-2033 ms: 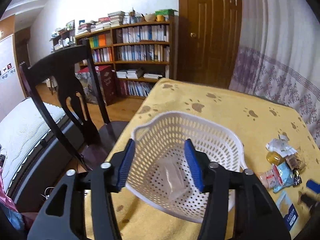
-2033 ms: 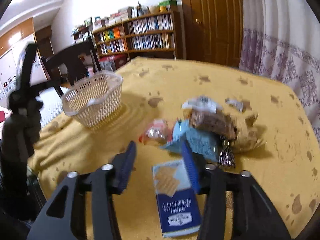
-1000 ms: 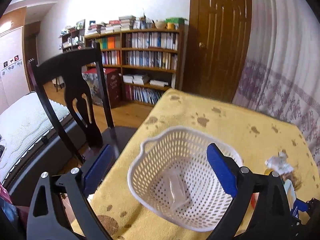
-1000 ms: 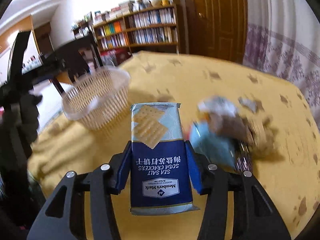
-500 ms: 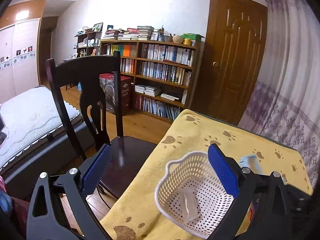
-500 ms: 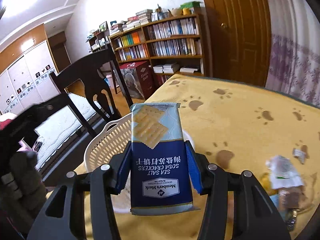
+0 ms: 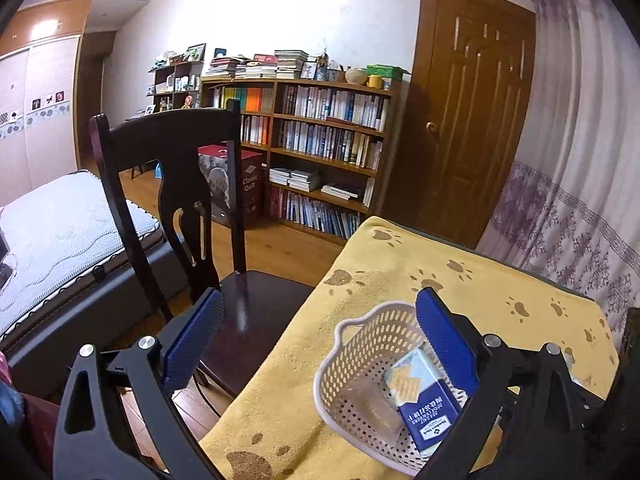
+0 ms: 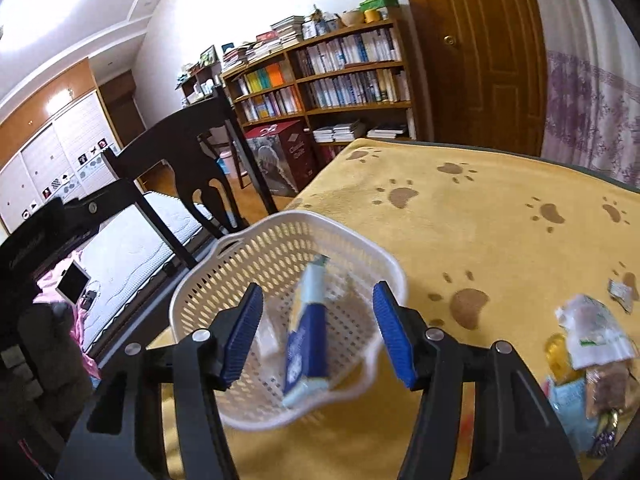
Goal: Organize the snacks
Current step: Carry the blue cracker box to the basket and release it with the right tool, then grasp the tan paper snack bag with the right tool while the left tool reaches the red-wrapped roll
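The surface (image 8: 500, 232) wore a mustard-yellow cloth printed with brown paw marks. The basket (image 8: 224, 280) was white, pierced all over with small holes. The cracker pack (image 7: 426, 406) in it was navy blue below, pale blue above, with golden crackers pictured. Both grippers had black frames and blue pads (image 8: 394, 338). The chair (image 7: 168, 184) was dark brown.

We see a white-walled room with a wooden floor (image 7: 280, 248). A long bookcase (image 7: 320, 152) crammed with books stands beside a brown panelled door (image 7: 472, 132). A patterned curtain (image 7: 580, 160) hangs at right. A dark wooden chair (image 7: 172, 200) faces the yellow paw-print counter (image 7: 420, 256); a bed (image 7: 60, 224) lies left.
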